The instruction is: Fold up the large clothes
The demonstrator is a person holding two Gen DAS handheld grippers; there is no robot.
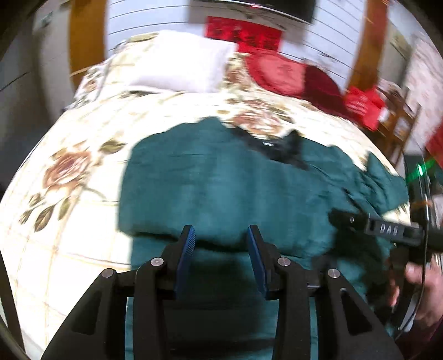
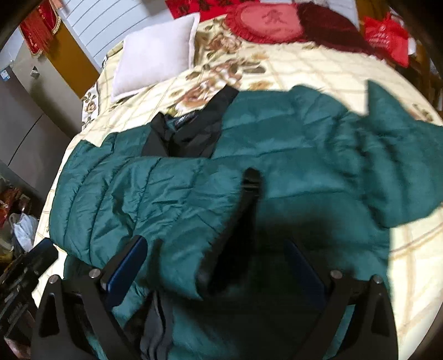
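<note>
On floral bedspread (image 2: 318, 63), green padded jacket (image 2: 290, 155), "DAB" lettering on right gripper (image 1: 387, 229)

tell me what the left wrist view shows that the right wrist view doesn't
Only the left wrist view shows the left gripper, open over the jacket's near edge, and the person's hand at its right edge. Only the right wrist view shows the right gripper, open wide, a folded-in sleeve in front of it, and the cluttered floor left of the bed. Both show the green jacket with its black collar lying on the floral bed, the white pillow and the red cushion.
</note>
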